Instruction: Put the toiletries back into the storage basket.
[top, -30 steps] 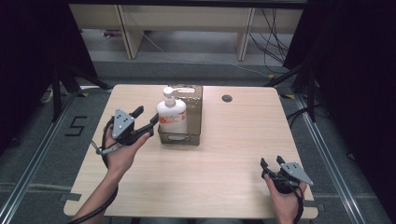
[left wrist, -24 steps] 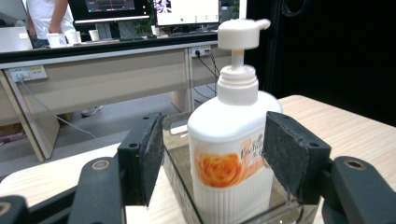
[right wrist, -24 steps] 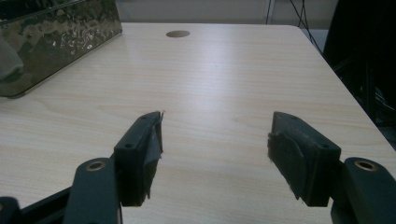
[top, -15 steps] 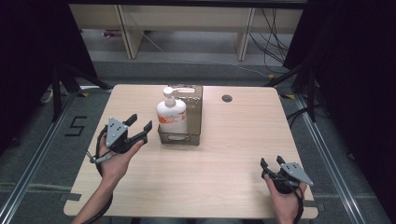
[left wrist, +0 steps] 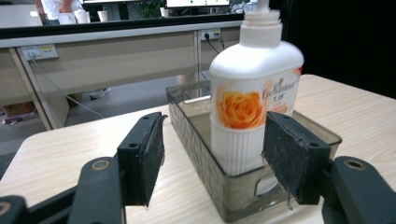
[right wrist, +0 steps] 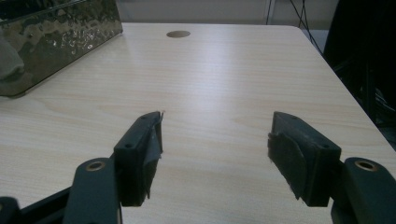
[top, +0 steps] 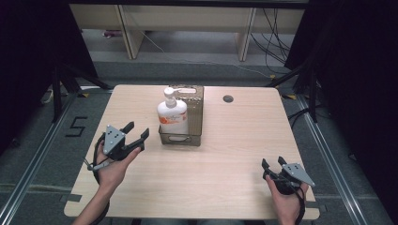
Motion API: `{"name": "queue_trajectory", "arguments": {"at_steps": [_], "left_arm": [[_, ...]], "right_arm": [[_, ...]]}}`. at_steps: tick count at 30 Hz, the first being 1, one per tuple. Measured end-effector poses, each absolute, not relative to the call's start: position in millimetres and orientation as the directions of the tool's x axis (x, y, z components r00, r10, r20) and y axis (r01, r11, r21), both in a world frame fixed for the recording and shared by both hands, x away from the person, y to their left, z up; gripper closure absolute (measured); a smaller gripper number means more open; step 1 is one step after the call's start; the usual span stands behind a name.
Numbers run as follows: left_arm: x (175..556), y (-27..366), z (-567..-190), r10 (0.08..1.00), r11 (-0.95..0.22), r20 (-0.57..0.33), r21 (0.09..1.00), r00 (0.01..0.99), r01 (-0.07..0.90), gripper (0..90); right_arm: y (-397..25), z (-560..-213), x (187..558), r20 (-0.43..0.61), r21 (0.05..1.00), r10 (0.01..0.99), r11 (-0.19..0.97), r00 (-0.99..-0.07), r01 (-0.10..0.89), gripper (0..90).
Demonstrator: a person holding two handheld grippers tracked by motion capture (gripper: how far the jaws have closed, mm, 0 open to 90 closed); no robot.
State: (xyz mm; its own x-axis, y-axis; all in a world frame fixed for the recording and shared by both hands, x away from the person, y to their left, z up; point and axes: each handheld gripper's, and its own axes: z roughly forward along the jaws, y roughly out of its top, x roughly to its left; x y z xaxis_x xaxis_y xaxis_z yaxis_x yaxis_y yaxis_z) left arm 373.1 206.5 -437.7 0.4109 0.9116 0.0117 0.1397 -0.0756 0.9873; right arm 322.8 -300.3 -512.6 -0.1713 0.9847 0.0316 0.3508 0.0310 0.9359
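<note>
A white pump bottle (top: 171, 114) (left wrist: 252, 98) with an orange rose label stands upright in the near end of a smoky clear plastic bin (top: 193, 101) (left wrist: 196, 144) on the wooden table (top: 234, 145). My left gripper (top: 136, 132) (left wrist: 217, 158) is open, held left of the bin and apart from it, its jaws pointing at the bottle. My right gripper (top: 272, 163) (right wrist: 217, 149) is open over the table's near right corner, with nothing between its fingers.
A round cable hole (top: 228, 99) (right wrist: 178, 33) lies in the tabletop behind and right of the bin. Desks and cables stand beyond the far edge. Dark curtains flank the table on both sides.
My left gripper has drawn back toward the near left, away from the bin, and stays open. The right gripper has not moved.
</note>
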Motion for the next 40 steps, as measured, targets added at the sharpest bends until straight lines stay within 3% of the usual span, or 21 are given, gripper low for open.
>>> {"name": "queue_trajectory", "arguments": {"at_steps": [19,26,40], "left_arm": [[367,240,-490,0.933,-0.067,-0.014,0.975,0.359,0.213,37.3],[365,247,-513,0.939,-0.074,-0.005,0.974,0.343,0.215,37.5],[363,251,-524,0.946,-0.088,0.014,0.973,0.323,0.215,37.2]], "right_arm": [[-298,-513,322,0.065,0.932,0.983,0.001,-0.169,0.362,35.5],[-299,-514,324,0.015,0.937,0.985,0.045,-0.17,0.347,35.6],[-298,-513,324,0.029,0.936,0.984,0.034,-0.175,0.351,35.6]]}}
